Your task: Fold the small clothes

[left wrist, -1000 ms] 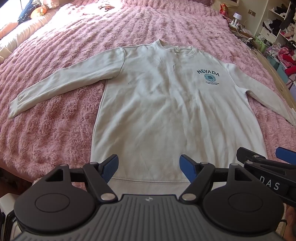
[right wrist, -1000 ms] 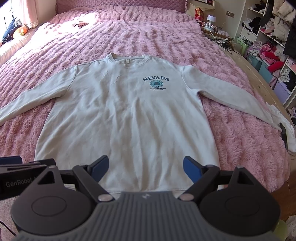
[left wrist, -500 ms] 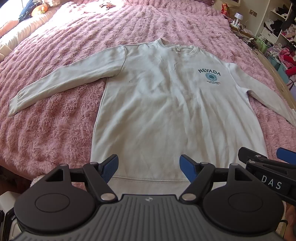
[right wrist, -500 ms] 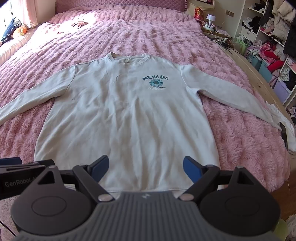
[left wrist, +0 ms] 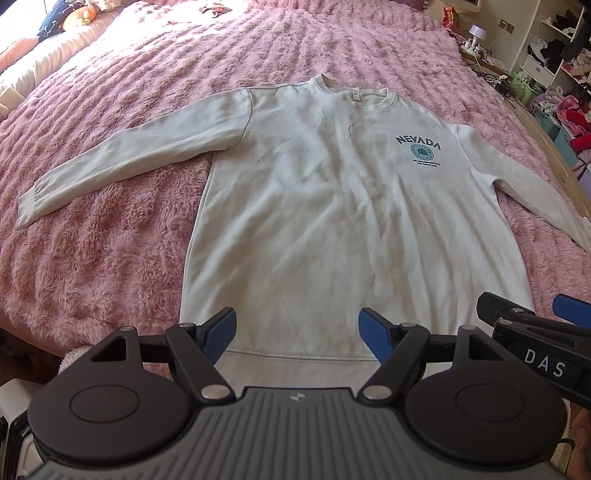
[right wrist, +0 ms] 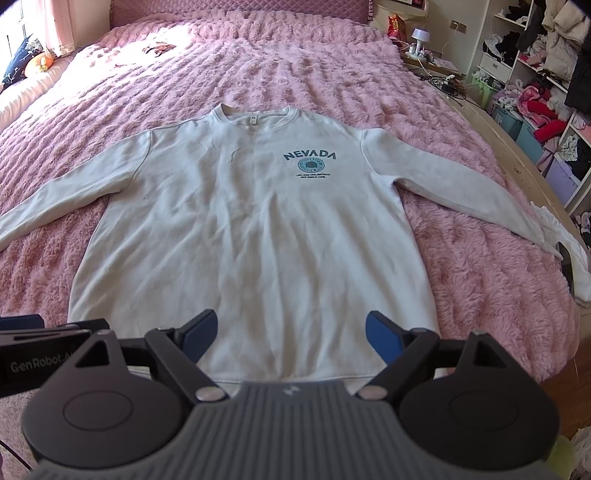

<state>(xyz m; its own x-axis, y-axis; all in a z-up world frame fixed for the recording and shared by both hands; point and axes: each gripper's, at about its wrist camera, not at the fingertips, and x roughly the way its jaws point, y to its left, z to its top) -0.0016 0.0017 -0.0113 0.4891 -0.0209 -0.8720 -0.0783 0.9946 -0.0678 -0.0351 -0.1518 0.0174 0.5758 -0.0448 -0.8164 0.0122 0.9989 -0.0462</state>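
Note:
A pale grey long-sleeved sweatshirt with a teal NEVADA print lies flat and face up on the pink bed, collar far, hem near, both sleeves spread outward. My left gripper hovers open over the hem, nothing between its blue pads. The right gripper is also open above the hem, a little further right, and empty. Its fingers show at the right edge of the left wrist view as the right gripper.
A fluffy pink bedspread covers the whole bed. A white cloth lies at the bed's right edge by the sleeve cuff. Shelves crammed with clothes stand on the right. Pillows and a toy sit at the far left.
Both grippers have drifted very slightly; the sweatshirt sits a touch lower in the left wrist view. Jaws stay open and the cloth has not moved.

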